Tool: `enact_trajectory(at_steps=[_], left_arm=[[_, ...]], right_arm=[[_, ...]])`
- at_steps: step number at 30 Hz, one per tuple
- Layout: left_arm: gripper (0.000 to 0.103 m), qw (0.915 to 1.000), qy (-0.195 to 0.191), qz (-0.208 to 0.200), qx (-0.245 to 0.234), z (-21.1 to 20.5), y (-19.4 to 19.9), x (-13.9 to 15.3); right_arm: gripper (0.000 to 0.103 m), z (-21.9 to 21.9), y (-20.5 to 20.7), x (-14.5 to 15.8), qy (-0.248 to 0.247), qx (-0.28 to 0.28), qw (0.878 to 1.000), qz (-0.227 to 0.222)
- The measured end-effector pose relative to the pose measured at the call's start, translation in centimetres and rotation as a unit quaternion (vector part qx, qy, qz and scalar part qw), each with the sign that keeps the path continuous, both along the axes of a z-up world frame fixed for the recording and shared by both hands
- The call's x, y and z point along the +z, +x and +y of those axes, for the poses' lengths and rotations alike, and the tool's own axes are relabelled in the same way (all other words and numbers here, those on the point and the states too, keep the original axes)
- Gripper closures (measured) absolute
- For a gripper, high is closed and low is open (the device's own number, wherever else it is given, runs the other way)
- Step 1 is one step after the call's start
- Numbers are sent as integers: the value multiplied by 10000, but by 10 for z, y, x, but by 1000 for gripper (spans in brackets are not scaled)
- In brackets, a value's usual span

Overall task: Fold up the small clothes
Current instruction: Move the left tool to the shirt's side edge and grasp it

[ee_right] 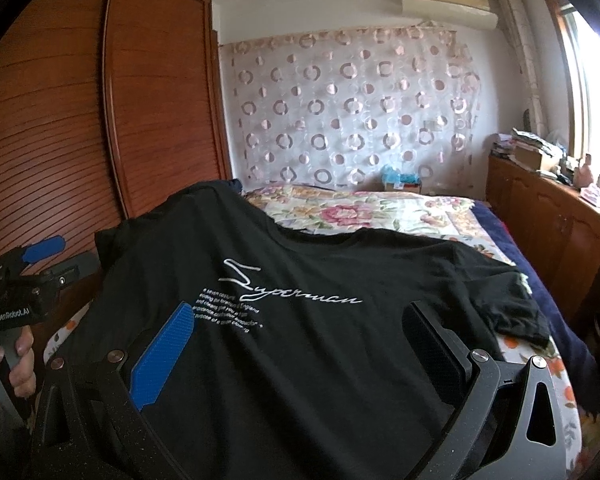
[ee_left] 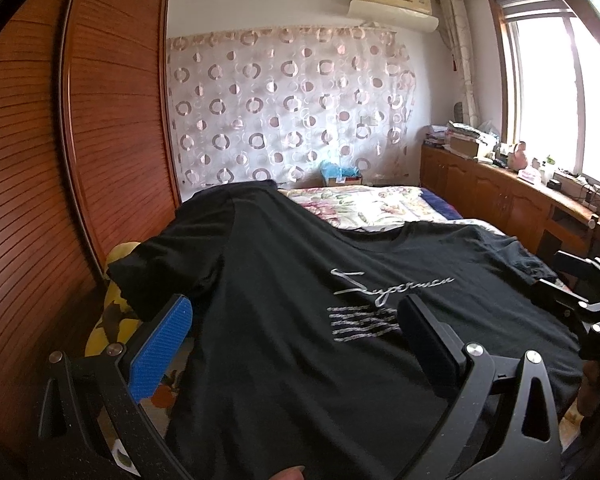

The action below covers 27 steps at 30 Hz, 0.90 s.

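— Across the frame's lower middle: lying spread on the bed [ee_right: 364, 204], black T-shirt [ee_right: 300, 320]; soft, limp, light.
— Hovering released, left claw [ee_left: 296, 344] and right claw [ee_right: 296, 344]; pinching hem corners, probably.

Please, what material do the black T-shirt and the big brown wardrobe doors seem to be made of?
Black T-shirt: soft knit fabric, probably cotton; it is matte, drapes and wrinkles, and carries white printed lettering. Wardrobe doors: probably reddish-brown wood or wood veneer with a slight gloss; horizontal slats show, but solid wood or veneer cannot be told.
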<state>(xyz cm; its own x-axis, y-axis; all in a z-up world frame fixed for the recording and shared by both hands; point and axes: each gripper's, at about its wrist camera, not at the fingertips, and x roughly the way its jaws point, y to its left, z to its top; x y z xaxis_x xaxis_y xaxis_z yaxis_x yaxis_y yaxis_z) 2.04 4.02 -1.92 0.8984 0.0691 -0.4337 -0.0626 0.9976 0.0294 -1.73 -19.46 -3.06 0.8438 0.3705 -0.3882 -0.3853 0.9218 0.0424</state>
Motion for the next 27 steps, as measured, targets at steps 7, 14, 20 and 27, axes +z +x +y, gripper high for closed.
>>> enact_trajectory(at_steps=[7,14,20,27], left_arm=[[0,9996,155,212,93,23,15,-12],[0,9986,163,509,50,60,34,-20],[5,9979,164,598,195,98,46,-20],[32,9966,109,786,239,136,71,-19]], right_arm=[[0,-1,17,7,-72,259,9996,102],[0,5,33,8,-203,484,9985,180],[0,7,39,6,-310,653,9969,300],[0,13,46,12,-443,765,9954,367]])
